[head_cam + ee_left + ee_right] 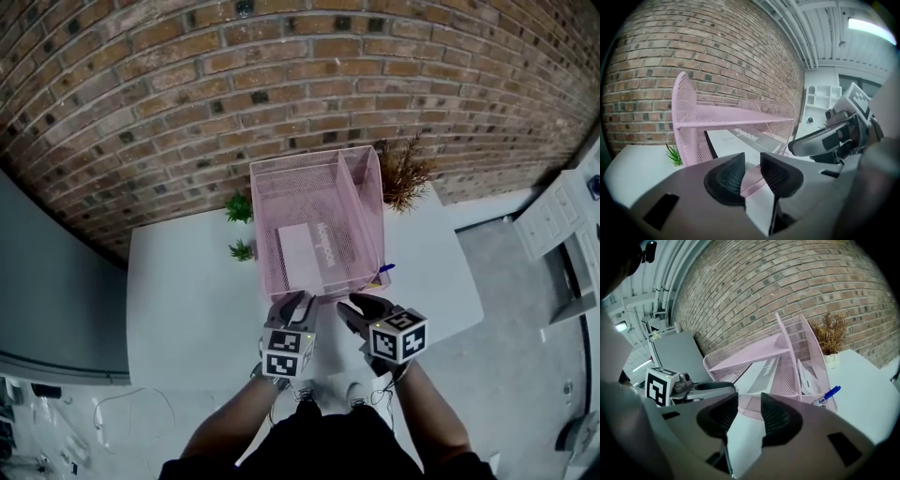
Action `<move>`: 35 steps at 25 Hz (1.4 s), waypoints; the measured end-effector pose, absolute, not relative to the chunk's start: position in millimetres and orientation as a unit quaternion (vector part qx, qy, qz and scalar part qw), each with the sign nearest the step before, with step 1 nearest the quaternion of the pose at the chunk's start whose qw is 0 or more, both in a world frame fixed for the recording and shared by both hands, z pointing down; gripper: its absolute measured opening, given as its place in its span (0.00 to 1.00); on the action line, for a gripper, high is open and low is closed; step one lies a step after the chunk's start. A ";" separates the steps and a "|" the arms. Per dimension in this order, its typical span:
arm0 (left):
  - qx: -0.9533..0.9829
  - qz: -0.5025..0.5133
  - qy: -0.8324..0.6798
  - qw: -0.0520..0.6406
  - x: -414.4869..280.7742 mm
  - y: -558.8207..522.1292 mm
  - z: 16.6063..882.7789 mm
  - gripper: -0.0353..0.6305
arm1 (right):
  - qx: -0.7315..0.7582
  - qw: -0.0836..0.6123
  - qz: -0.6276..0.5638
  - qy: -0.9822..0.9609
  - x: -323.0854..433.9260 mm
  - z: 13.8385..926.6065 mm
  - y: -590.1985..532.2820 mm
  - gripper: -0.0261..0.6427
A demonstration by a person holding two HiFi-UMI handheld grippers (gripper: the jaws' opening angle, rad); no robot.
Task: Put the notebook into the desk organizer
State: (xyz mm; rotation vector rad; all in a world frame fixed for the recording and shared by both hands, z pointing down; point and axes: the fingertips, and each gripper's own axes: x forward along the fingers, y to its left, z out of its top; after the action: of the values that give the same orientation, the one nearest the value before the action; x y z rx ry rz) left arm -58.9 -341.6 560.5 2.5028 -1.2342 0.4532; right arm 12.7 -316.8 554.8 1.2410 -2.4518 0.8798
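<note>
Two grippers at the table's [187, 300] near edge: left gripper [294, 302] and right gripper [349, 312], both with jaws apart, gripping nothing. The notebook [307, 251] lies flat in the large compartment of the pink desk organizer [309, 161]. Risk, as I judge it: the left jaws seem to sit at the mesh front lip, and a snag would drag the organizer toward the edge.

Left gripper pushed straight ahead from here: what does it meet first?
Most likely the low front lip of the pink wire-mesh desk organizer, which sits in line between the left gripper's open jaws. The white notebook lies just beyond it. Depth is hard to judge.
</note>
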 end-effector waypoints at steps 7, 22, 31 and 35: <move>0.861 0.138 -0.463 0.162 -59.8 -320.7 541.6 0.21 | 0.400 0.123 0.242 -0.875 13.5 525.1 -306.2 0.07; 0.789 0.095 -0.592 0.135 -54.7 -225.4 474.5 0.06 | 0.254 0.100 0.142 -0.951 15.1 455.4 -239.6 0.04; 0.751 0.088 -0.643 0.124 -79.6 -158.5 454.3 0.06 | 0.184 0.094 0.141 -0.968 -18.7 453.6 -185.1 0.04; 0.748 0.083 -0.649 0.116 -96.0 -136.8 450.9 0.06 | 0.179 0.093 0.138 -0.970 -35.1 452.5 -168.1 0.04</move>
State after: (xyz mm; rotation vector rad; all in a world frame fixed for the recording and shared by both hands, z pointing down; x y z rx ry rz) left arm -96.0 -136.8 450.9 2.1899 -1.9010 0.2424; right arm -35.1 -168.1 452.5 0.5305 -2.8785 0.4094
